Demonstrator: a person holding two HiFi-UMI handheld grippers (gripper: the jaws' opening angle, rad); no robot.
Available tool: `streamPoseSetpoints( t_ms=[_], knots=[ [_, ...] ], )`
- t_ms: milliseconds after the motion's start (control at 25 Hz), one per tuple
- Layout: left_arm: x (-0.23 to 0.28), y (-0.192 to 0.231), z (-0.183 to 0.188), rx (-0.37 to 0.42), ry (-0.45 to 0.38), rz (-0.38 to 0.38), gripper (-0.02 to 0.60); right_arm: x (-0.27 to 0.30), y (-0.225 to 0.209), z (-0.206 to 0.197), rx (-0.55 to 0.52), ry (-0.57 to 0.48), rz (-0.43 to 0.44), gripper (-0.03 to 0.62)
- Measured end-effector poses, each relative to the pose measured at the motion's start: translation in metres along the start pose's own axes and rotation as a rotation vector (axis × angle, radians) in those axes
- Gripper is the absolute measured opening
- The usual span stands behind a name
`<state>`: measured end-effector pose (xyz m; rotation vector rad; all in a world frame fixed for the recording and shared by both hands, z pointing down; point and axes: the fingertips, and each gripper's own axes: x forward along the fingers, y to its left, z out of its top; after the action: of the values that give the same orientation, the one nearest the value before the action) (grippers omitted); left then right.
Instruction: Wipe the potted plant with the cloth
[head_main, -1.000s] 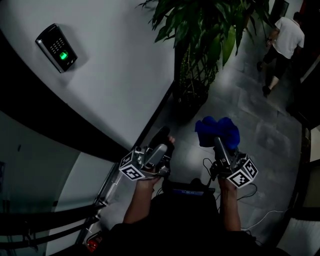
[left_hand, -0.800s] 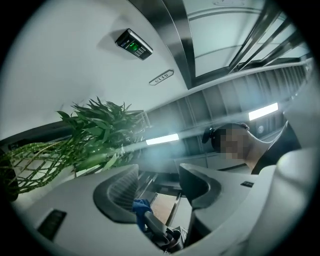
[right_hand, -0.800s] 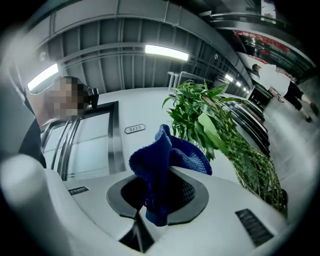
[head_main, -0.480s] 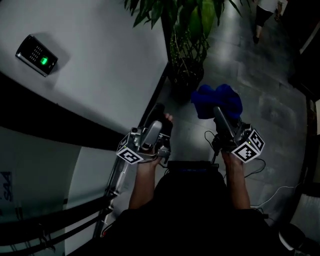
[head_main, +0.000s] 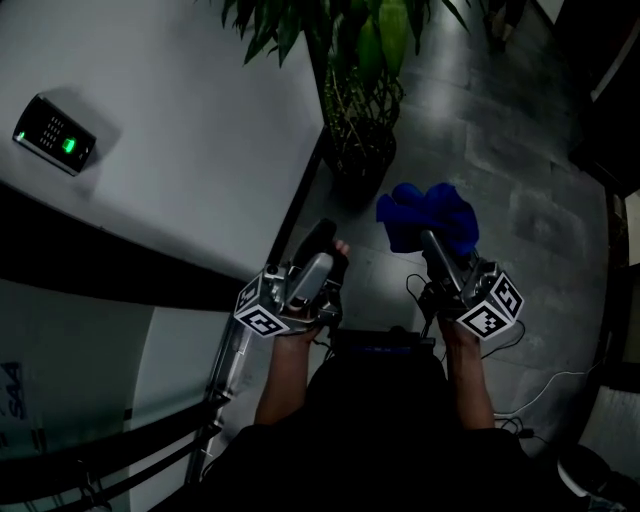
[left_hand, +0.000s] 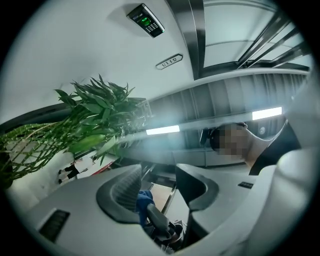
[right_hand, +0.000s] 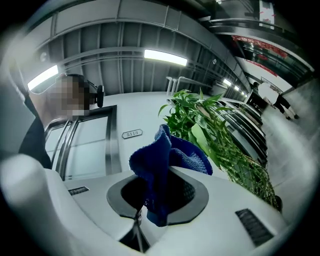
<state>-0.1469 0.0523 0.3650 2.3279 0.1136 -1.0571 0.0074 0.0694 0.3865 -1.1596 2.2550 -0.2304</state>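
While the plant (head_main: 352, 40) stands in its dark pot (head_main: 358, 168) on the floor (head_main: 500, 150), close against the foot of the wall (head_main: 200, 110), the cloth (head_main: 430, 212) is up in the air on the near side of the pot. In the head view it sits a little to the pot's right. It is blue, bunched into a loose wad, and looks clear of the leaves.

The right gripper (head_main: 432, 242) has it. In the right gripper view the jaws are pressed together on the cloth, with one fold standing up above the tips and a short tail hanging below them. Behind the cloth and to its right in that view rise the plant's green leaves and thin stems.

The left gripper (head_main: 322, 238) is level with the right one and just to its left, nearer the wall. Its jaws have just been closing but stand apart, and nothing lies between the pads. Through the gap, the left gripper view shows only a bit of the cloth and the right gripper beyond. The plant spreads across the left of that view.

Both grippers point up and away from the person, whose forearms reach out from the bottom of the head view.

Farther out, a keypad (head_main: 55, 135) with a green light is fixed on the white wall. A dark band (head_main: 100, 250) runs below it. A small number plate (right_hand: 131, 133) is fixed on the wall too. A white cable (head_main: 525, 412) lies on the grey tiled floor at the lower right.
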Motion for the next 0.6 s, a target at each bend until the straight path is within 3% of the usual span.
streamPoseSetpoints(
  t_ms=[600],
  knots=[
    [0.011, -0.009, -0.021, 0.035, 0.06, -0.004, 0.19, 0.001, 0.006, -0.002, -0.007, 0.047, 0.049, 0.094]
  ],
)
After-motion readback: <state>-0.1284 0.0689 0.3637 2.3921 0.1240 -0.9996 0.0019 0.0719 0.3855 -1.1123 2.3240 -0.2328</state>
